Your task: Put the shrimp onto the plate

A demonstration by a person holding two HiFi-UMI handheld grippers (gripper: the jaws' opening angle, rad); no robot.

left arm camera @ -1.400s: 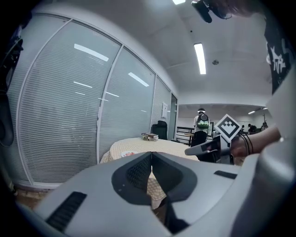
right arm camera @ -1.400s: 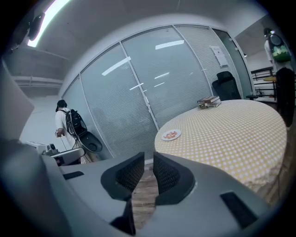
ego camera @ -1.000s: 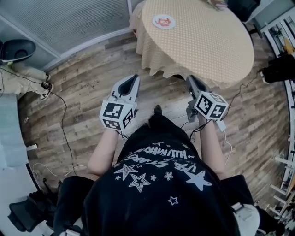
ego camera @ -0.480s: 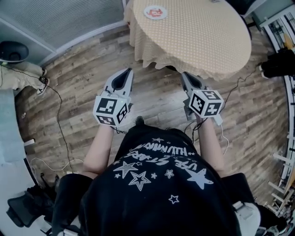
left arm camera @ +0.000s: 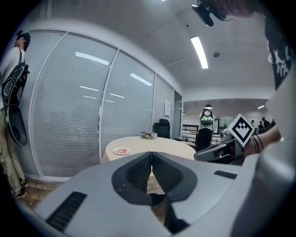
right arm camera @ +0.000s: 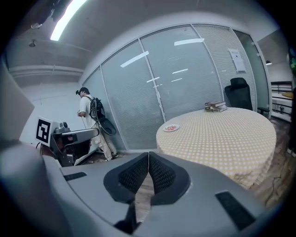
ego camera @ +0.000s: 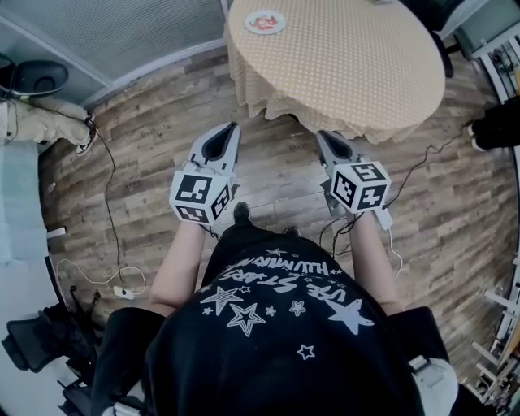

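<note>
Yellow dotted tablecloth and plate well ahead of left tongs and right tongs, both pinched shut on nothing, might snag the draped hem reaching in.

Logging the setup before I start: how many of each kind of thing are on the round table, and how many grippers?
Plate: 1
Book stack: 1
Grippers: 2, the left gripper and the right gripper
Total: 4

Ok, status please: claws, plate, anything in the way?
Left claw shut, empty. Right claw shut, empty. Plate on table, far left edge, something pink on it. Only floor between.
</note>
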